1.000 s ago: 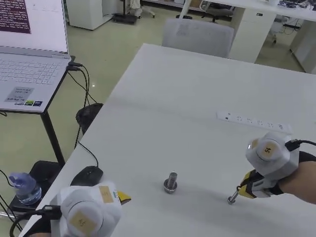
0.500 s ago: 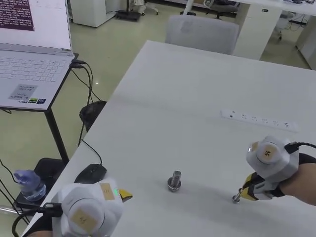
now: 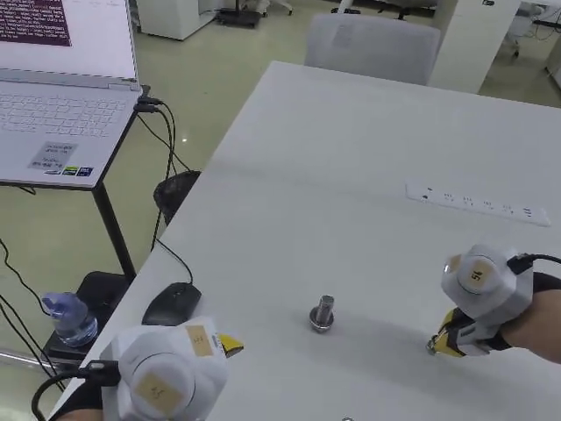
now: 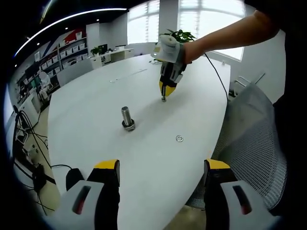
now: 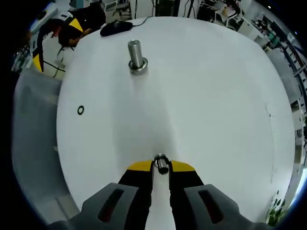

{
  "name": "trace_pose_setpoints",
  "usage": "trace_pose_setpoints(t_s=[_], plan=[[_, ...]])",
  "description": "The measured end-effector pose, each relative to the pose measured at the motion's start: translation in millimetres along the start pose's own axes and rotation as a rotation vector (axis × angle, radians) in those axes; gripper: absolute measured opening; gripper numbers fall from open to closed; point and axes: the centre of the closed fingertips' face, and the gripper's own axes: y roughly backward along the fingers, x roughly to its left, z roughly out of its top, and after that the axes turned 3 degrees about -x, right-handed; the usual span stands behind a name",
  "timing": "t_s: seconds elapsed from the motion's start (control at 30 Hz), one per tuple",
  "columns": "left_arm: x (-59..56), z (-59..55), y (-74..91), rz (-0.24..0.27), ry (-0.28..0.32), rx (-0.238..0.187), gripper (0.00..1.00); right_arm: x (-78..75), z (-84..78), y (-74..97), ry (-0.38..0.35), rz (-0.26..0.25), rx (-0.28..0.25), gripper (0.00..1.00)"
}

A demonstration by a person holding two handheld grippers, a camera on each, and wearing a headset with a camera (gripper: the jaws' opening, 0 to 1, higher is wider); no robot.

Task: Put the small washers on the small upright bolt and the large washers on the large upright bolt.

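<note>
A large steel bolt [image 3: 323, 313] [image 4: 127, 118] [image 5: 136, 55] stands upright on the white table [image 3: 351, 175]. To its right my right gripper [image 3: 447, 344] [image 5: 160, 167] is shut on the small bolt [image 3: 432, 348] [image 5: 160, 164], whose foot rests on the table. The left gripper view shows this right gripper [image 4: 165, 91] over the small bolt [image 4: 163, 99]. One small washer [image 4: 179, 139] [image 5: 80, 110] lies flat near the table's front edge. My left gripper [image 3: 230, 348] [image 4: 162, 165] hangs open off the near left corner, with nothing between its jaws.
A black mouse [image 3: 171, 304] lies at the table's left edge and a white power strip [image 3: 482, 205] at the far right. A laptop [image 3: 61, 132] sits on a stand to the left, a grey chair [image 3: 372, 48] beyond the table, a water bottle [image 3: 68, 317] below.
The head camera has shifted, so the whole picture has slid. Both grippers and both bolts keep their places; the right gripper stays shut on the small bolt.
</note>
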Motion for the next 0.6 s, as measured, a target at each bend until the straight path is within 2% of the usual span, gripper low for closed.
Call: trace_pose_setpoints(t_s=[0.3, 0.6], plan=[[5.2, -2.2, 3.0, 0.021, 0.017, 0.0, 0.73, -0.6, -3.1, -9.9, 0.003, 0.012, 0.016, 0.13], [1.7, -5.3, -1.8, -0.001, 0.013, 0.017, 0.71, -2.1, -1.0, -11.2, 0.01, 0.02, 0.019, 0.13]])
